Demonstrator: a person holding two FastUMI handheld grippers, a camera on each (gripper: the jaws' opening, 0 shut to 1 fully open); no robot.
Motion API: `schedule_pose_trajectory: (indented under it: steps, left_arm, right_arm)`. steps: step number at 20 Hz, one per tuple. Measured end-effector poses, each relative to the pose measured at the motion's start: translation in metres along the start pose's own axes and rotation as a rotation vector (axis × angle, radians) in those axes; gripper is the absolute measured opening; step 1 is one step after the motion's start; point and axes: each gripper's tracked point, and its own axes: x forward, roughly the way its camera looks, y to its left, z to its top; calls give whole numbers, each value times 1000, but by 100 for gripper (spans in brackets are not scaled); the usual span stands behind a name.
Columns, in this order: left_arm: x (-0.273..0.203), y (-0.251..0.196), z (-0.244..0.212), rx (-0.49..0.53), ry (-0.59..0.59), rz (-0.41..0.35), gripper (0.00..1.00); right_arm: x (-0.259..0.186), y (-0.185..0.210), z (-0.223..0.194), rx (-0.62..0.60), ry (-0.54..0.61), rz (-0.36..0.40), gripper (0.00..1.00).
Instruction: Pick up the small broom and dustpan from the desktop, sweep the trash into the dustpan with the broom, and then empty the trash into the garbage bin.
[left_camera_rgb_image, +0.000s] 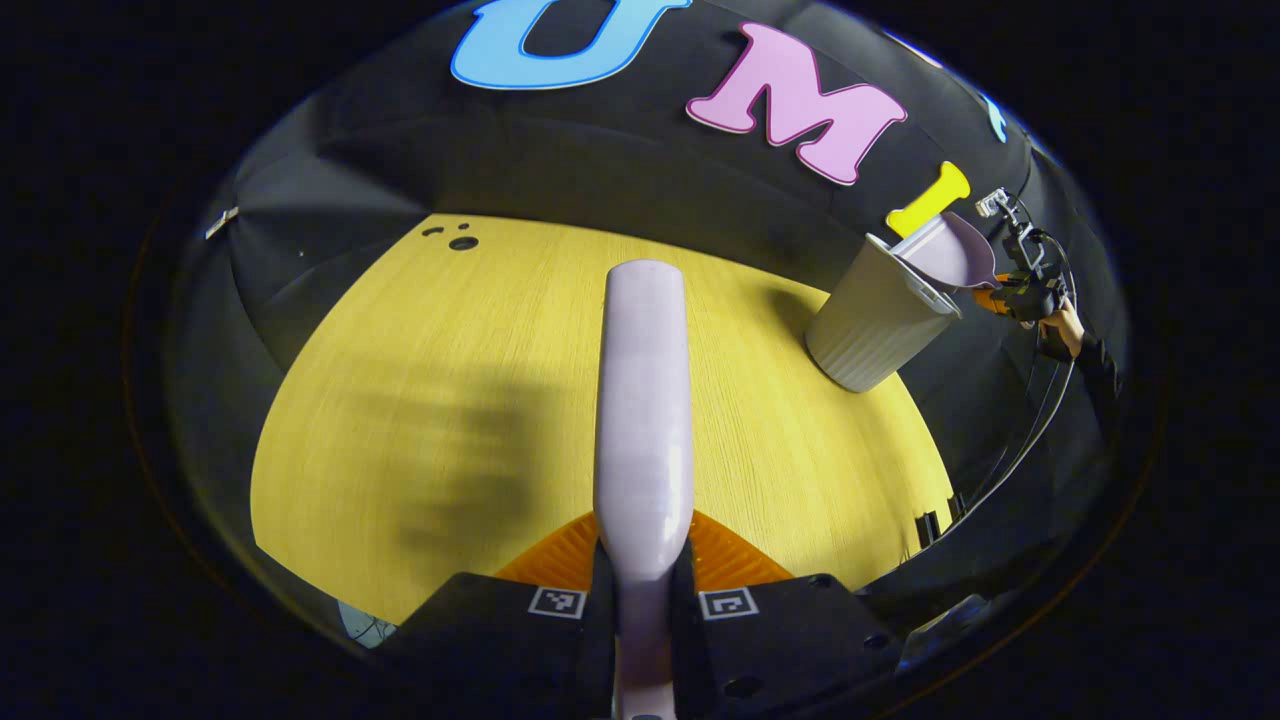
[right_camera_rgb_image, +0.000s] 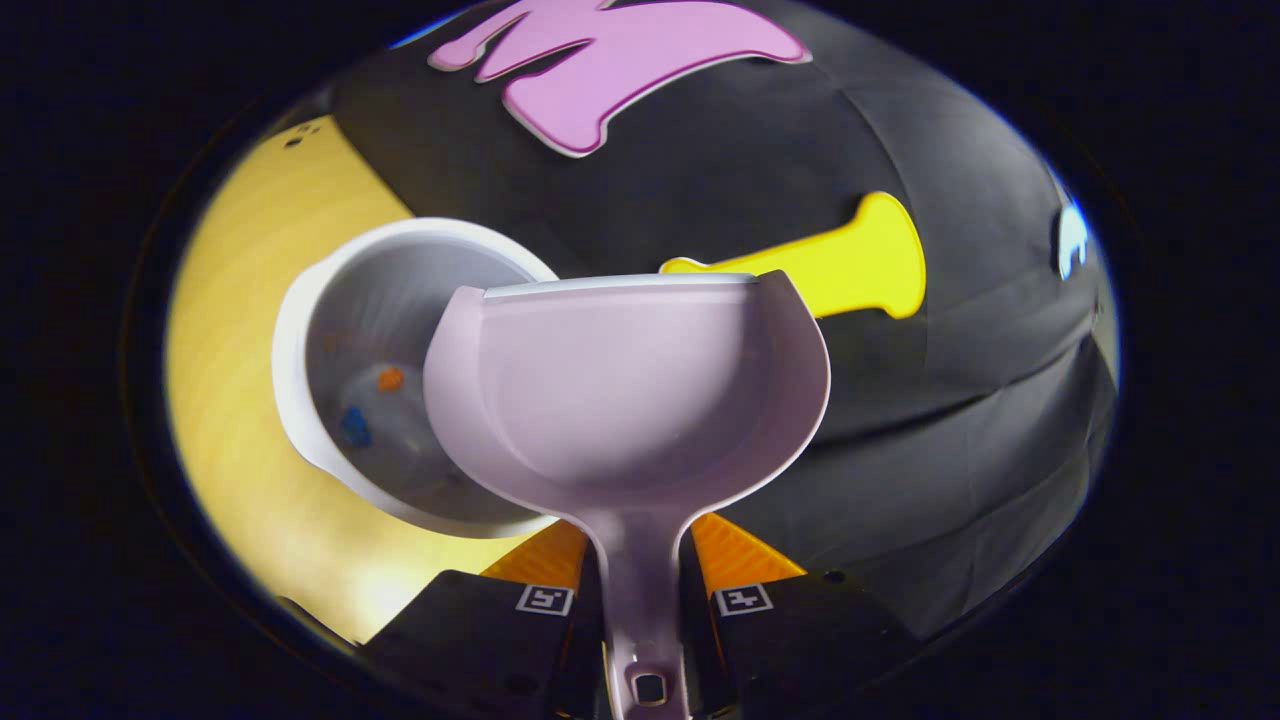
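While the left gripper (left_camera_rgb_image: 645, 590) holds the pale broom (left_camera_rgb_image: 645, 400) handle, which points straight ahead over the desktop (left_camera_rgb_image: 400, 400), the right gripper (right_camera_rgb_image: 640, 590) pinches the dustpan (right_camera_rgb_image: 630, 400) handle. The garbage bin (right_camera_rgb_image: 330, 340) lies just left of the pan's scoop. The pan looks smooth, pale purple and empty; small coloured bits sit in the bin.

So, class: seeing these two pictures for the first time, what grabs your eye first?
The pale dustpan, gripped by its handle in the right gripper, hangs tipped over the white garbage bin, where small coloured scraps lie. The broom juts from the left gripper over the yellow desktop.
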Motion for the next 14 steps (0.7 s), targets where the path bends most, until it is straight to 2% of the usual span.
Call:
schedule_pose_trajectory:
  steps: [3,9,12,14]
  left_arm:
    - [-16,0,7,-2,-48,16,27]
    - [-32,10,1,-19,-91,43,27]
    - [-32,16,-1,-34,-105,59,25]
    - [-29,18,0,-51,-113,61,27]
  right_arm:
    - [-6,10,13,171,-16,84,37]
    - [-42,33,61,406,-134,294,35]
    - [-63,63,75,502,-152,423,36]
    - [-90,102,85,545,-140,522,36]
